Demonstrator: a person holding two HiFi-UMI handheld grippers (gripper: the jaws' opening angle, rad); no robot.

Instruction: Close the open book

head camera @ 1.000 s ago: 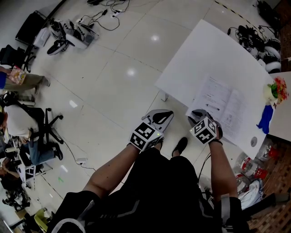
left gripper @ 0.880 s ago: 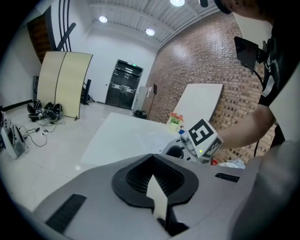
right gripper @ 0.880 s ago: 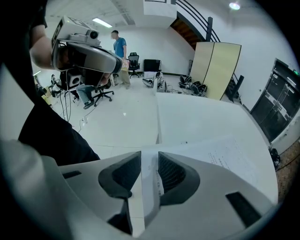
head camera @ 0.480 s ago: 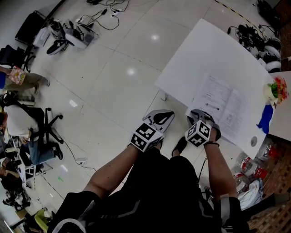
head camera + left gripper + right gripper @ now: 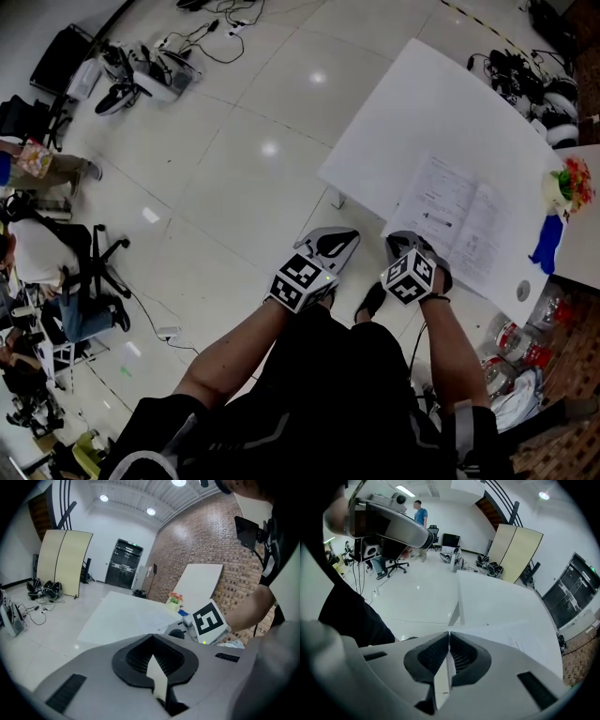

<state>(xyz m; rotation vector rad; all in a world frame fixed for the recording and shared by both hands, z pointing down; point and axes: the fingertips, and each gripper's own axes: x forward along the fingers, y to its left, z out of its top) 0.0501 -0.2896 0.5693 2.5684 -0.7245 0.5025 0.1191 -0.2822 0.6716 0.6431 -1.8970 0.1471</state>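
Note:
The open book (image 5: 459,220) lies flat with white printed pages near the front edge of the white table (image 5: 412,112). My right gripper (image 5: 405,240) points steeply down at the book's near left corner. In the right gripper view its jaws (image 5: 449,633) are closing, and the tips come together on the near edge of the left page (image 5: 520,637). My left gripper (image 5: 337,234) hangs off the table's left side over the floor. Its jaws (image 5: 152,637) are shut with nothing between them. The book (image 5: 150,616) lies beyond them.
A small flower pot (image 5: 570,183) and a blue cloth (image 5: 547,246) sit at the table's right end. Jars (image 5: 516,342) stand on the floor below. Cables and devices (image 5: 141,75) and an office chair (image 5: 94,262) are on the floor at the left.
My right gripper has tilted a little, its marker cube shifting left toward the book's corner. The left gripper and the book have not moved.

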